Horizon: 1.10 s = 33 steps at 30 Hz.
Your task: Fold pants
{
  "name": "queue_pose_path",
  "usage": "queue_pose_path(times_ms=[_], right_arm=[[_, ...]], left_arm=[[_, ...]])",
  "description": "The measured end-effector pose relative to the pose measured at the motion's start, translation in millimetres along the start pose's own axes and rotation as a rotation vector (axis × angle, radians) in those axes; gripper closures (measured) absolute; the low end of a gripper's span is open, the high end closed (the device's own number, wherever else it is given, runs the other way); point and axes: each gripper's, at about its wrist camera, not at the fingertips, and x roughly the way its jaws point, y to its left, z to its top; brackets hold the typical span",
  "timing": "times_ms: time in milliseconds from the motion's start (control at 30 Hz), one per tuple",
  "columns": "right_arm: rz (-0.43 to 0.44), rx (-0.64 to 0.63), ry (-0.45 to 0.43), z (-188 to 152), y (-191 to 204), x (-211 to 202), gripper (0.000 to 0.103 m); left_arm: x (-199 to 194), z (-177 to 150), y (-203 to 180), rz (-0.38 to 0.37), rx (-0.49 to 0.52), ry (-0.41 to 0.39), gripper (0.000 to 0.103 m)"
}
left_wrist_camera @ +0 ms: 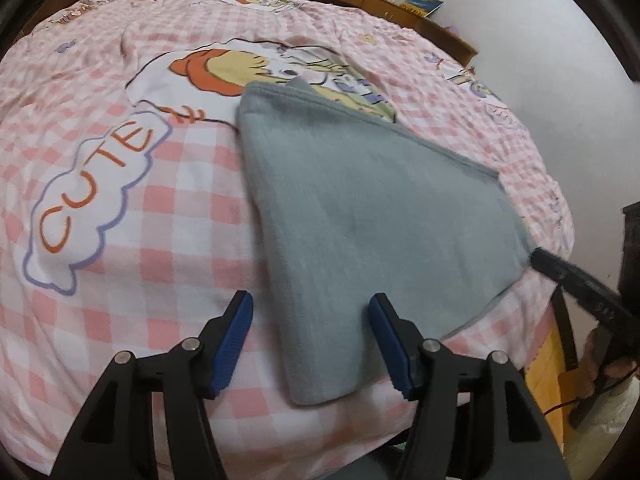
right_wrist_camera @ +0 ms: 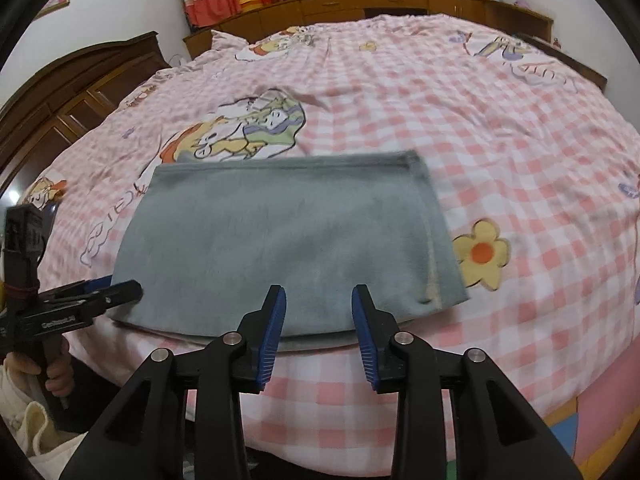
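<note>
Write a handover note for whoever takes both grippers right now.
Left gripper: open, nothing held, jaws straddling the near left corner of the pants.
Right gripper: open, nothing held, just above the pants' near edge.
Pants: grey, lying flat as a folded rectangle on the pink checked bedspread near the bed's front edge.
Done: folded at least once.
Left: possibly one more fold, then tidy the edges.

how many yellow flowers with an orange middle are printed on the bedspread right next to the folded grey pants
1. The yellow flower lies on the bedspread just right of the folded grey pants, seen from the right wrist. More may be hidden under the pants.
</note>
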Motion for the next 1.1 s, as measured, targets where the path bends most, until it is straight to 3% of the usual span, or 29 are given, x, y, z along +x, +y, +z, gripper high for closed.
queue_pose_path(times_ms=[67,200,467,533,700,1100], right_arm=[[0.019,0.029,0.018,-2.5,1.6,7.2,0.068],[0.056,0.043,0.032,-3.4,9.2,13.6,0.068],[0.05,0.041,0.051,-5.8,15.4,21.5,0.068],[0.05,0.052,0.044,-5.4,13.7,19.7,0.068],[0.051,0.066,0.01,-4.3,9.1,8.8,0.068],[0.105,0.175,-0.121,-8.5,-30.7,-25.9,0.068]], left_arm=[[-4.1,1.3,-4.2,-0.031,0.02,-0.025,0.041],[1.0,3.4,-4.2,-0.014,0.029,-0.028,0.041],[12.8,5.1,13.6,-0.082,-0.082,-0.058,0.041],[12.3,6.2,14.2,-0.085,-0.092,-0.065,0.048],[6.3,10.6,13.0,-0.088,-0.109,-0.056,0.081],[-56.9,39.1,-73.6,-0.06,0.2,-0.183,0.089]])
